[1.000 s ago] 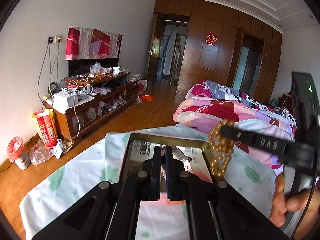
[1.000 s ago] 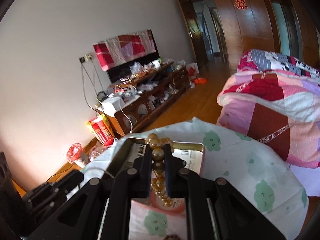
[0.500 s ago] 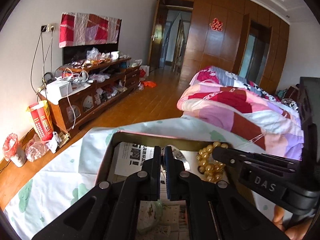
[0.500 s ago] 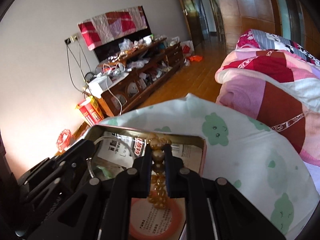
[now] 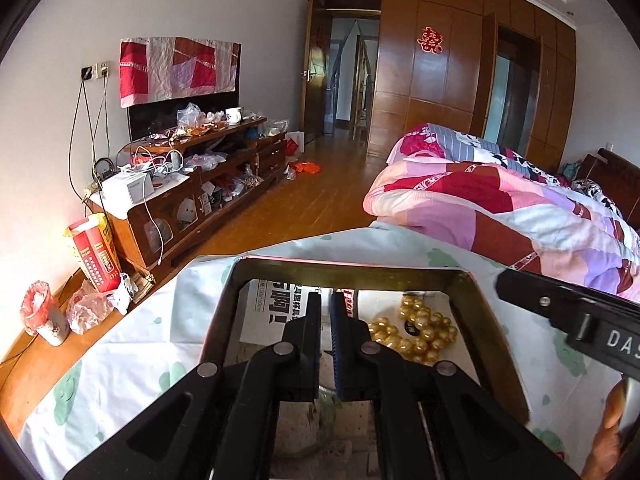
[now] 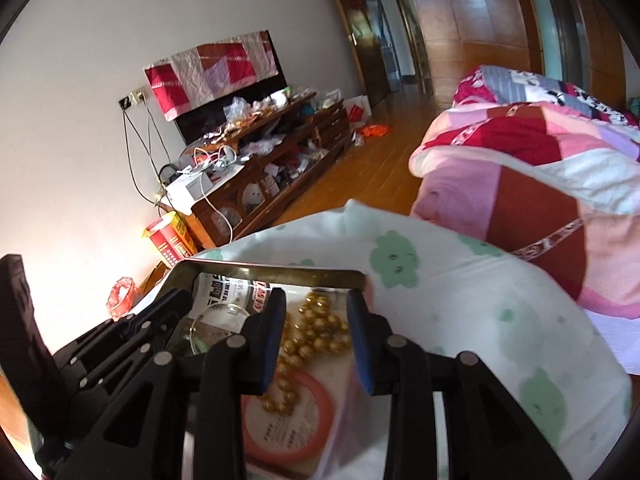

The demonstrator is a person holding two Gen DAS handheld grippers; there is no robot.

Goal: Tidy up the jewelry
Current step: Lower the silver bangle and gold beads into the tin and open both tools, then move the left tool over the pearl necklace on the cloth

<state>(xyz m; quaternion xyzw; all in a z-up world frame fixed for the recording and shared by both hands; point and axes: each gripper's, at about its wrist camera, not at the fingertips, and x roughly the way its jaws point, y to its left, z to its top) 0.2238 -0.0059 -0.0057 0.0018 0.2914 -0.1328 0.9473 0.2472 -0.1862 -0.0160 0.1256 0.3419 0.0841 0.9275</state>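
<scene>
Down went the gold beads (image 6: 316, 334): half a second earlier they hung pinched in the right gripper (image 6: 316, 340), and now its jaws stood wide apart, released, with the string heaped loose on the floor of the metal tin (image 5: 476, 292). From the left wrist view the beads (image 5: 416, 330) sat in the tin's right half, just beside the left gripper (image 5: 326, 344), whose jaws were nearly closed; whether it pinched anything I could not tell. A clear bangle (image 6: 218, 318) lay in the tin to the left. To finish cleanly, the right gripper would do best lifting straight up, jaws kept wide so no bead snagged, while the left steadied the tin on the green-patterned cloth (image 6: 460, 304).
</scene>
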